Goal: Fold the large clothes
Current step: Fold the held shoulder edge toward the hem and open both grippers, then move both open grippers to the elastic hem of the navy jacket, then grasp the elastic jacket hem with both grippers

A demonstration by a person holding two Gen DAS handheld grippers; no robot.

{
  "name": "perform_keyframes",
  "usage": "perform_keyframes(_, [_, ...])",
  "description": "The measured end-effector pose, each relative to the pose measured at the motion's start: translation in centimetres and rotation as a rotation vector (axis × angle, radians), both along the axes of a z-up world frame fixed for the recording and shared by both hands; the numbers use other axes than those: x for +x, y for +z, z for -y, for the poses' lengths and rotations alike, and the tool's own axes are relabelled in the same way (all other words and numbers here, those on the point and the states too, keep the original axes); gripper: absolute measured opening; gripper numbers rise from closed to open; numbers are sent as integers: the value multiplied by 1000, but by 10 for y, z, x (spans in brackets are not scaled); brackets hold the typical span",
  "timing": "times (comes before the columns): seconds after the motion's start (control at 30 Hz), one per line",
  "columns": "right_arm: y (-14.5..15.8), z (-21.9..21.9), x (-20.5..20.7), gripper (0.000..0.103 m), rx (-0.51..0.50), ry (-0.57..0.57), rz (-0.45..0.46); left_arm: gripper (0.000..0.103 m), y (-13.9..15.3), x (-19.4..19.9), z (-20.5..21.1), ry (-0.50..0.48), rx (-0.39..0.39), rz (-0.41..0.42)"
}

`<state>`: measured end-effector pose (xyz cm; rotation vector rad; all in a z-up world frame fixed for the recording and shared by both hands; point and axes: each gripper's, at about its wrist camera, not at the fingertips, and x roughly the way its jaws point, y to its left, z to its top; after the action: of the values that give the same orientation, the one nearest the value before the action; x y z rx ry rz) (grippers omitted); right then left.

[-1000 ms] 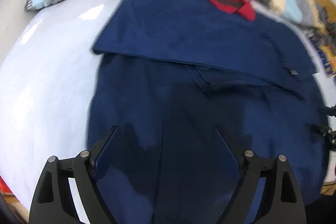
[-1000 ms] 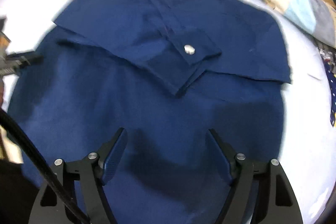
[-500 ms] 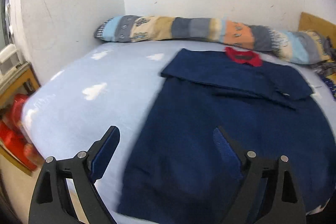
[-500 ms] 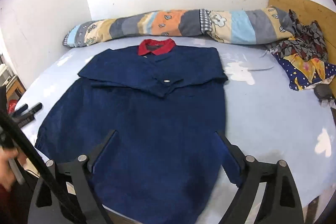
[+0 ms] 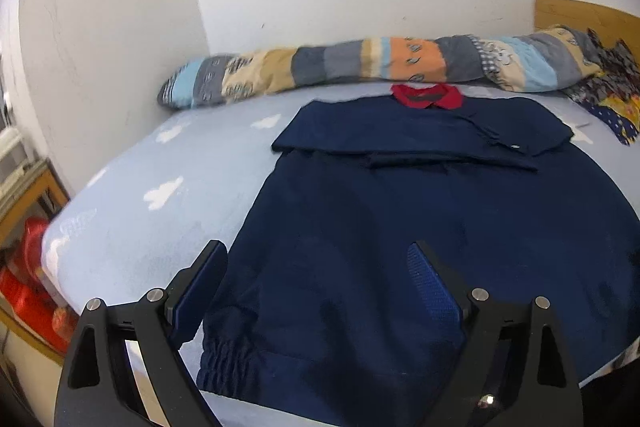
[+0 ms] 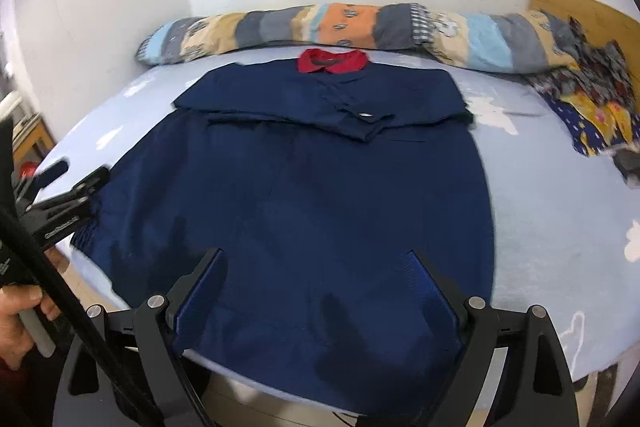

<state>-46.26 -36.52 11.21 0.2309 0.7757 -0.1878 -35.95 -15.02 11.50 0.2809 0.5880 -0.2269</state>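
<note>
Right wrist view: jacket [image 6: 304,195] is spread flat on the bed [image 6: 560,227], sleeves folded across its chest, red collar [image 6: 332,61] toward the bolster [image 6: 360,27]. Both tools, left [image 5: 316,287] and right [image 6: 316,287], are held released above its hem.

Jacket [image 6: 304,195] spread flat mid-bed [image 6: 552,211] before me, collar toward the far edge, rolled quilt [image 6: 360,27] along that far edge, crumpled clothes [image 6: 588,107] at far right corner.
</note>
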Motion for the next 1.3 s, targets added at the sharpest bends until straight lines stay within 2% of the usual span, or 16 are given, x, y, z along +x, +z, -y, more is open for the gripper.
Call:
perform_keyframes(0.1, [-4,21,-6,93,70,-45,3,91,-8,8,-9,22,-8,-42])
perform_keyframes(0.17, [-8,31,-9,93,96,-71,-6,91,-11,9,-6,18,28,-44])
perform_keyframes(0.3, [-10,39,-13,93,103,-107,-18,91,-11,10,-4,7,75,-24])
perform_keyframes(0.37, [-13,46,-16,93,102,-135,-34,91,-9,22,-19,16,72,-59])
perform_keyframes(0.4, [-14,52,-18,93,110,-154,-38,91,-9,31,-30,20,45,-104])
perform_keyframes(0.5, [-21,76,-29,93,199,-203,-49,91,-14,68,-85,20,-152,-363])
perform_keyframes(0.57, [-28,89,-36,93,267,-231,-62,90,-15,80,-114,39,-254,-442])
perform_keyframes(0.63, [-31,97,-41,93,304,-258,-62,90,-19,92,-134,-1,-348,-546])
perform_keyframes(0.7, [-33,104,-44,93,346,-276,-61,90,-21,96,-144,-18,-394,-585])
perform_keyframes(0.77, [-33,108,-47,93,377,-288,-55,90,-27,101,-147,-23,-404,-623])
perform_keyframes(0.87, [-34,113,-50,93,385,-313,-60,88,-42,109,-148,-25,-444,-705])
perform_keyframes(0.9, [-35,115,-52,93,391,-324,-62,85,-47,110,-145,-30,-447,-733])
perform_keyframes(0.97, [-37,122,-56,93,422,-345,-60,62,-54,110,-137,-50,-431,-764])
perform_keyframes(1.07, [-44,130,-62,93,463,-374,-72,50,-60,101,-121,-62,-322,-757])
perform_keyframes(1.23, [-54,135,-69,93,524,-395,-91,47,-56,86,-115,-91,-317,-748])
perform_keyframes(1.3, [-57,136,-70,93,538,-394,-100,48,-59,86,-118,-13,-223,-720])
